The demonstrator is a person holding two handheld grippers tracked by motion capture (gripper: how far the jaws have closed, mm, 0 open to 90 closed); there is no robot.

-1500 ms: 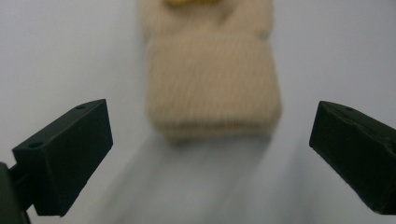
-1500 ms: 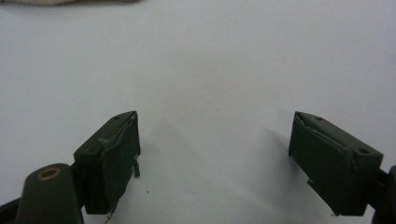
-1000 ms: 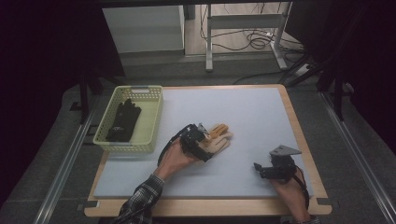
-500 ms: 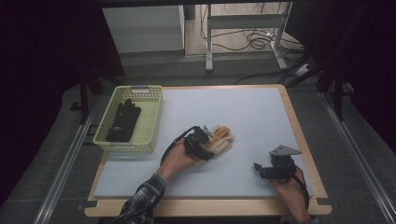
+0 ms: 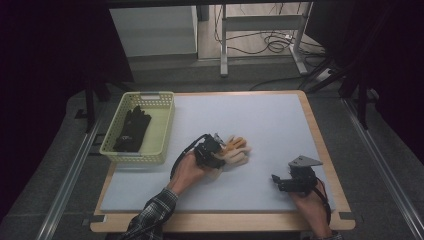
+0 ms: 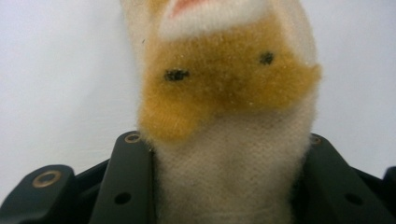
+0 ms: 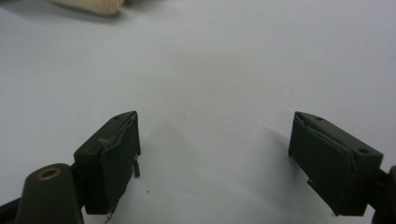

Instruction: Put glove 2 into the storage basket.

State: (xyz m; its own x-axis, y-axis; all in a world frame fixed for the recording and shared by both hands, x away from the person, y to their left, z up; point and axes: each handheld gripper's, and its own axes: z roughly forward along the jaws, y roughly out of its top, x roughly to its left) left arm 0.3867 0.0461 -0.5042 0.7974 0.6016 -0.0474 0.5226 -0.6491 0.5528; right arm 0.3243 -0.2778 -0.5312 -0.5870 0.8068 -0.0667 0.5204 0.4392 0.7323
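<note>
Partly, left hand-held gripper (image 5: 216, 150) hides fuzzy glove (image 5: 235, 151).

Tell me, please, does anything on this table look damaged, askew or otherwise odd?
Only minor wear: the pad lining on the right gripper looks frayed and peeling at its edges. The fuzzy glove sits between the left gripper jaws, which have just been closing; black gloves lie in the basket.

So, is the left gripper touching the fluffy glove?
Touching. In the left gripper view, both jaws of the left gripper, which have just been closing, press the fluffy glove between them.
</note>
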